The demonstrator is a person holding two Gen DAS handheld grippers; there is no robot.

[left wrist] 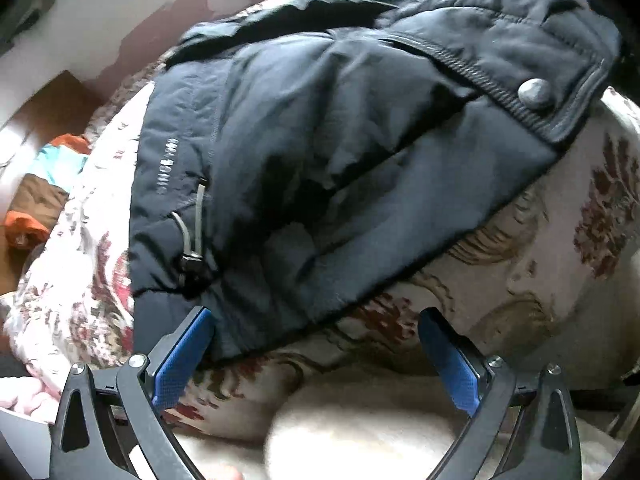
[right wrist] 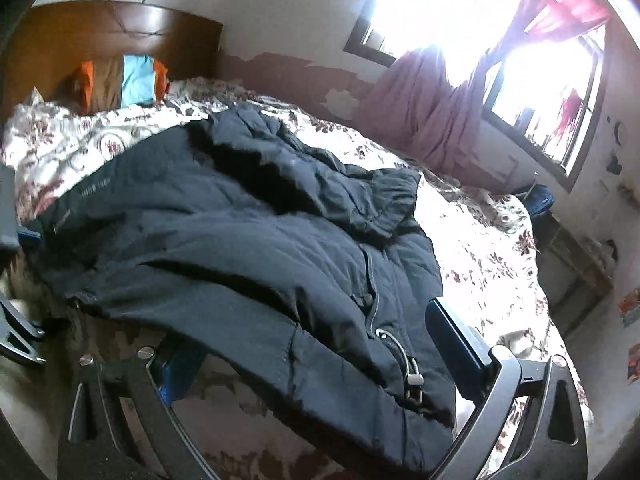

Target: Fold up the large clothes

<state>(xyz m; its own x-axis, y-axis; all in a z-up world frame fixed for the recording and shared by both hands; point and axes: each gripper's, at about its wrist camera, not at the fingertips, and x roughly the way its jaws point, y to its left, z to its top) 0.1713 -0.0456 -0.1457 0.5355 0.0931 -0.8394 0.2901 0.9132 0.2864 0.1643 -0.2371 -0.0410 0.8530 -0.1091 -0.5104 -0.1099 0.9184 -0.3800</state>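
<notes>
Left hand-held gripper (left wrist: 316, 334), blue-padded jaws spread wide and gripping nothing, poised at the near hem of a dark navy padded jacket (left wrist: 320, 152); left pad just touching or brushing the hem corner, right pad clear above the bedspread. Right hand-held gripper (right wrist: 310, 338), likewise wide open, straddling the jacket's lower edge, fabric lying between the jaws but not pinched. Jacket spread loosely across a floral bedspread (left wrist: 540, 260), rumpled and partly doubled over itself, hem nearest both cameras. Grey drawcord with black toggle (left wrist: 192, 256) hanging near the hem on the left-wrist view; a second cord and pale toggle (right wrist: 414, 380) lying by the zip line on the right-wrist view. Collar tab with a round metal snap button (left wrist: 534, 94) at the far upper right of the left view. Pale lettering (left wrist: 166, 168) running along one panel, too blurred to read. Beyond the jacket, a striped pillow (right wrist: 128, 82) in orange, brown and turquoise against a wooden headboard (right wrist: 100, 36). Pink curtains (right wrist: 432, 120) gathered beside a bright, overexposed window (right wrist: 432, 12) at the far side of the bed.
</notes>
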